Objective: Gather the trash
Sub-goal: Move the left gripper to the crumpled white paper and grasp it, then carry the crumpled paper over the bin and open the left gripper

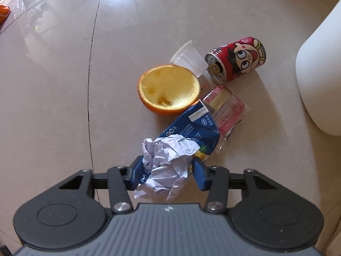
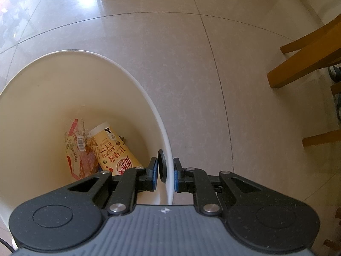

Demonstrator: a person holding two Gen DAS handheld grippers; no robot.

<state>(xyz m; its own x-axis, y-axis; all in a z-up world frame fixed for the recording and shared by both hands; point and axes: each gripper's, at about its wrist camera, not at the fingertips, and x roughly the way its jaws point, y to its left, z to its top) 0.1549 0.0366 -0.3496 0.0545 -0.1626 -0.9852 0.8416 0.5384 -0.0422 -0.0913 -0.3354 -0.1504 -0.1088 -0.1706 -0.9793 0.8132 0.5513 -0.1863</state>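
A crumpled white paper ball (image 1: 168, 162) lies on the tiled floor, partly on a flattened blue drink carton (image 1: 191, 125). My left gripper (image 1: 168, 172) points down at it, its blue pads pressed against both sides of the paper. Beyond lie a hollowed orange half (image 1: 168, 87), a clear plastic cup (image 1: 188, 58) on its side, a red cartoon can (image 1: 238, 59) and a clear red-printed wrapper (image 1: 226, 108). My right gripper (image 2: 165, 175) is shut on the wall of the white bin (image 2: 132, 76) at its rim, beside a black ring (image 2: 162, 166).
In the bin lie a yellow paper cup (image 2: 115, 149) and a crinkled wrapper (image 2: 78, 149). The bin's white side (image 1: 319, 74) stands right of the trash pile. Wooden chair legs (image 2: 304, 57) stand on the tiles to the right of the bin.
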